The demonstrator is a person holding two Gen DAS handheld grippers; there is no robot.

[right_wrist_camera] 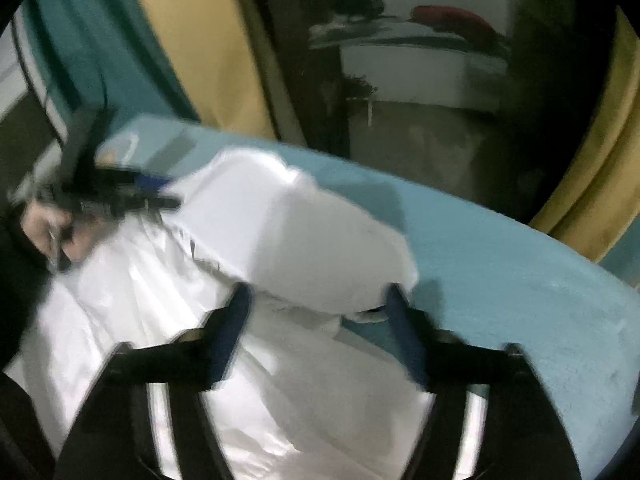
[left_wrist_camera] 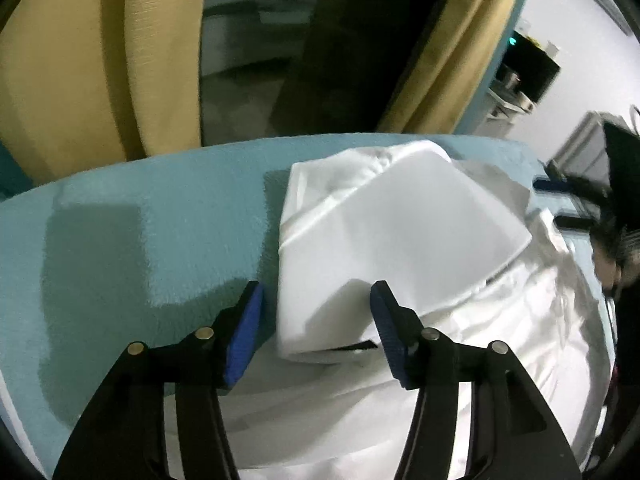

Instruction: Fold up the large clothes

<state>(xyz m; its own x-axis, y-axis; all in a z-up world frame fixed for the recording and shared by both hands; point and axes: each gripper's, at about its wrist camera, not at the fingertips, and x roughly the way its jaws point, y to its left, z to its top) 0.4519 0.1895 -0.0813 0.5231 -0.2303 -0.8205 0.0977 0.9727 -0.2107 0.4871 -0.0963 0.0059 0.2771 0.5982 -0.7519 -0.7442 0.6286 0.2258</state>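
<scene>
A large white garment lies on a teal padded surface, with one part folded over the rest. My left gripper is open just above the folded part's near corner, holding nothing. In the right wrist view the same garment lies ahead, blurred by motion. My right gripper is open over the folded part's near edge, holding nothing. The right gripper also shows in the left wrist view at the far right edge, and the left gripper shows in the right wrist view at the left.
Yellow curtains hang behind the teal surface, with a dark window or mirror between them. A dark shelf with small items stands at the far right by a white wall.
</scene>
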